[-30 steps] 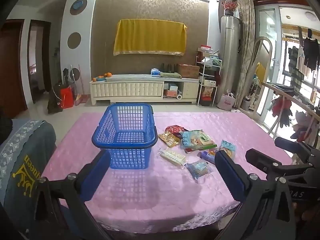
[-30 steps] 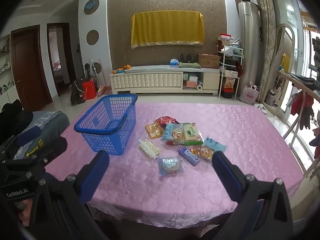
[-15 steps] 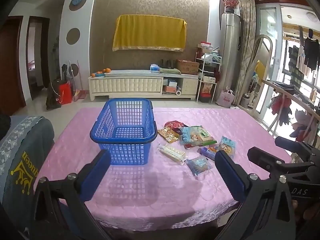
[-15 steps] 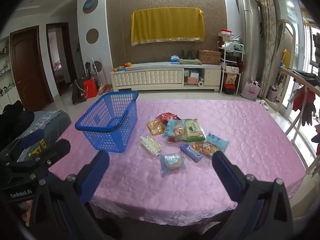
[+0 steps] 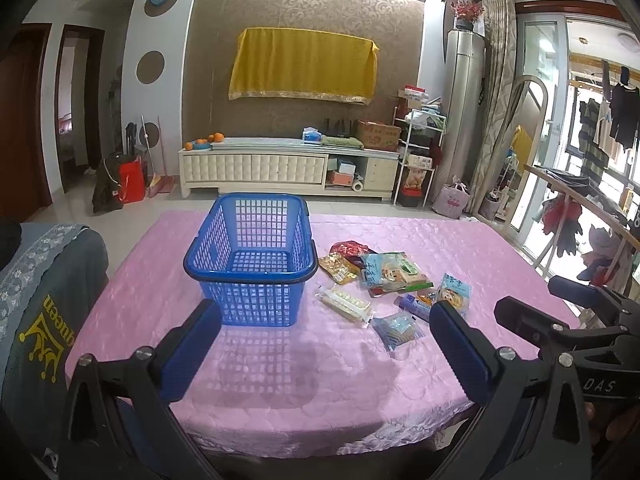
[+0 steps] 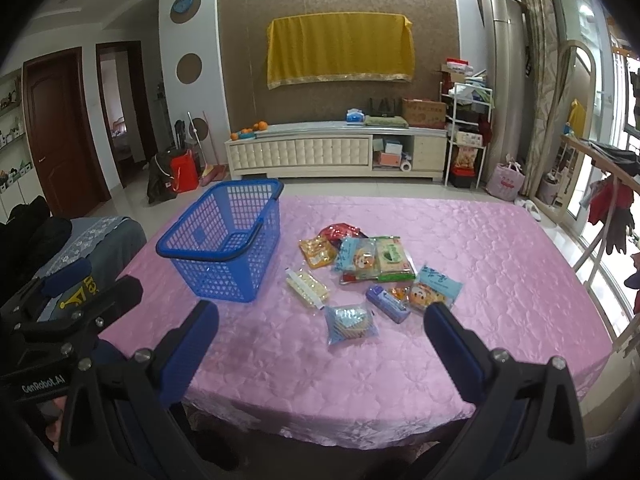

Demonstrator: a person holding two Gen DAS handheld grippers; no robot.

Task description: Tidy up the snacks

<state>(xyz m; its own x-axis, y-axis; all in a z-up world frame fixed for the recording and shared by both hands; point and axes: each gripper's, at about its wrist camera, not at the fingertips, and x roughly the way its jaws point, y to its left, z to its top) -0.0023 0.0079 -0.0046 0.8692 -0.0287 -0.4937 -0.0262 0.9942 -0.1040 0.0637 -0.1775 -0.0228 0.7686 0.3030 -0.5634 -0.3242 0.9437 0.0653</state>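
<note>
An empty blue mesh basket (image 5: pixel 251 264) (image 6: pixel 224 246) stands on the pink-covered table (image 5: pixel 280 380) (image 6: pixel 500 260). Right of it lie several snack packets: a clear pack of pale biscuits (image 5: pixel 345 303) (image 6: pixel 306 285), a light blue packet (image 5: pixel 398 328) (image 6: pixel 350 322), a purple packet (image 6: pixel 388 303), a large blue-green pack (image 5: pixel 394 272) (image 6: pixel 374 260), a yellow pack (image 6: pixel 317 252) and a red one (image 6: pixel 338 231). My left gripper (image 5: pixel 320 320) is open and empty, above the table's near edge. My right gripper (image 6: pixel 320 324) is open and empty, also near the front edge.
A grey-covered chair back (image 5: pixel 44 312) stands at the table's left. Beyond the table are a white TV cabinet (image 5: pixel 288 168), a shelf rack (image 5: pixel 416 156) and a drying rack with clothes (image 5: pixel 580 216) at the right.
Both grippers have risen and pulled back slightly, so the table looks lower and farther in view. The jaws stay open. The basket and snacks have not moved.
</note>
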